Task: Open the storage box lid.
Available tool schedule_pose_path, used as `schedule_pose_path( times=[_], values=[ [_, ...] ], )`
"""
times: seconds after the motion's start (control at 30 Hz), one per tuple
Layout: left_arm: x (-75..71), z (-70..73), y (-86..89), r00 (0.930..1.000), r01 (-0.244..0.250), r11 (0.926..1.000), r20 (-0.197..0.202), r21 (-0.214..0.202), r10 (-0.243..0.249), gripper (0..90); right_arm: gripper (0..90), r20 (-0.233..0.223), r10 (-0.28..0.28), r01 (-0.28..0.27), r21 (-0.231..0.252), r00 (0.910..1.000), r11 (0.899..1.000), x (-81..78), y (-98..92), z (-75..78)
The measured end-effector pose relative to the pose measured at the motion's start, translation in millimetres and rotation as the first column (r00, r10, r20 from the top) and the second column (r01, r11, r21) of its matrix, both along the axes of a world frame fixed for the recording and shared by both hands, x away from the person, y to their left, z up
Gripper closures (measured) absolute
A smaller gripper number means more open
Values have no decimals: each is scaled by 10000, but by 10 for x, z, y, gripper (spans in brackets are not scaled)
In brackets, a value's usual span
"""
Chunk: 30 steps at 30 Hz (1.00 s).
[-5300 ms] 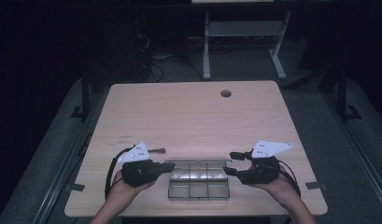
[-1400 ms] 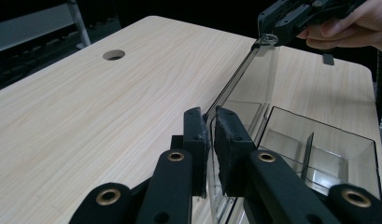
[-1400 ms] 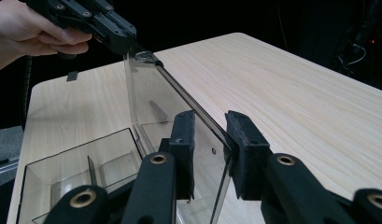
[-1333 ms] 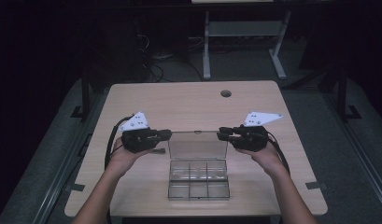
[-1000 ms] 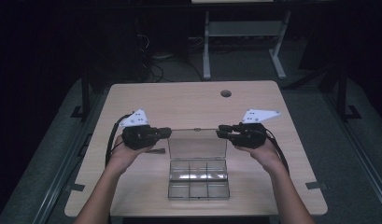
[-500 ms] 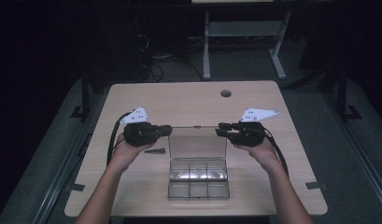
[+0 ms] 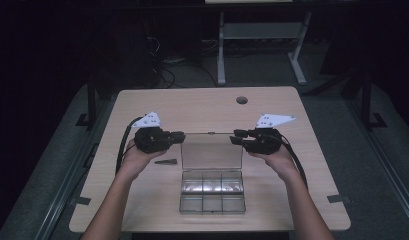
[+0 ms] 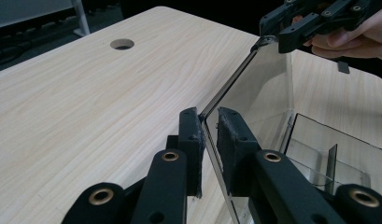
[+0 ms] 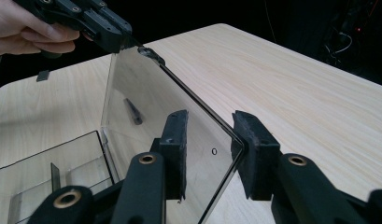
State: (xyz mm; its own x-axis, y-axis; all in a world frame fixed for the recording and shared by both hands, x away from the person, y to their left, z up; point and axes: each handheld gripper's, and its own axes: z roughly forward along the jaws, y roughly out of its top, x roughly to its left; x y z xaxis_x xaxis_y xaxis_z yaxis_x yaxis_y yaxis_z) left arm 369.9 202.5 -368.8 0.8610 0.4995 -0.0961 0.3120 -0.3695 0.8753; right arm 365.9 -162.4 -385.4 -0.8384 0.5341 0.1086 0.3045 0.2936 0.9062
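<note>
Centrally on the bench [image 7: 142, 210], a clear compartment box [image 7: 212, 199] sits with its lid [image 7: 212, 151] upright. Left claw [image 8: 208, 128] and right claw [image 9: 208, 140] straddle the lid's top corners, jaws just opening, pads apart.

Setting: a dim lab or test room arranged for recording.
Work surface: pale wood-grain tabletop [image 7: 192, 107] with a round cable hole [image 7: 242, 100], standing alone in the room.
Floor: dark grey carpet [image 7: 342, 125].
Background: white metal desk frame [image 7: 262, 37] and loose black cables [image 7: 167, 67] on the floor.
Lighting: tabletop lit, surroundings nearly black.
</note>
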Motion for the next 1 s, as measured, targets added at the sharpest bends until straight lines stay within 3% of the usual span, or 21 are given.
schedule_pose_path(
  times=[1.0],
  values=[
    [148,-134,-18,9988,-427,9990,-224,-120,425,760,524,111,-691,694,-291,9975,9972,93,89,-147]
  ],
)
